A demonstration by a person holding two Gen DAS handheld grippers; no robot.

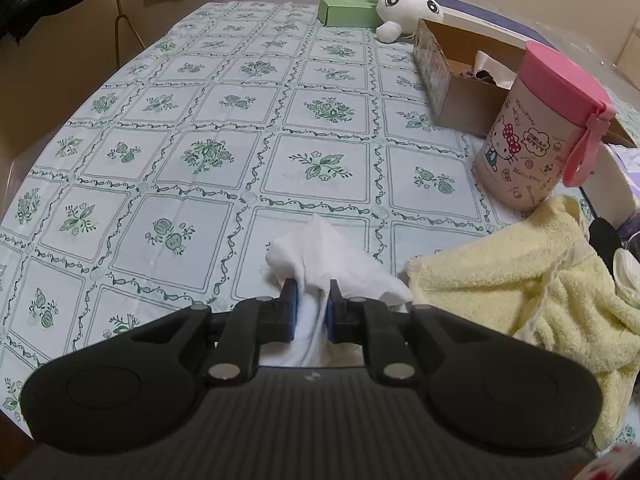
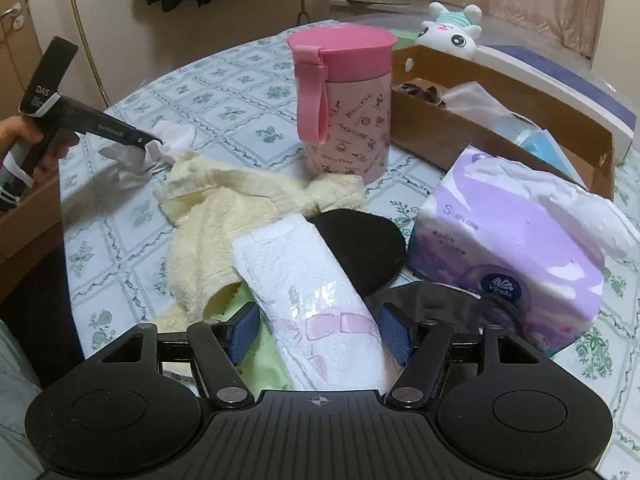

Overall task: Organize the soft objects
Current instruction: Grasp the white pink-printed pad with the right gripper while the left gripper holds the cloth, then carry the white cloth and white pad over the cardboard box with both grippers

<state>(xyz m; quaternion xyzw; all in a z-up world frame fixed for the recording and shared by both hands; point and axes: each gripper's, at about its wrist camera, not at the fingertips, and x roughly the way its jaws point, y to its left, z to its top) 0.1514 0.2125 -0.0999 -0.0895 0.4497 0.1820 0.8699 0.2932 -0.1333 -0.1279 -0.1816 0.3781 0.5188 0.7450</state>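
Left gripper (image 1: 311, 308) clenched on 1 white cloth (image 1: 320, 252), lower centre of left view. Right gripper (image 2: 318, 330) jaws spread, a white wrapped pack (image 2: 316, 292) between the pads, contact unclear. Count: 1 yellow towel (image 2: 208, 224), 1 black cap (image 2: 364, 248), 1 tissue pack (image 2: 516, 240), 1 plush toy (image 1: 404, 0) top right, 1 pink-lidded canister (image 1: 536, 128), 1 cardboard box (image 2: 500, 120), 1 green box (image 1: 346, 12). Table with green floral tablecloth (image 1: 200, 120), beige walls

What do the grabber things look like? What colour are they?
Each gripper is mostly black plastic. The left gripper and right gripper have two round black discs, angled link bars with silver bolts, a ribbed dark grey body, and blue ridged pads on the fingers. From the right wrist view, the left one has white lettering, and a bare hand grips its handle.
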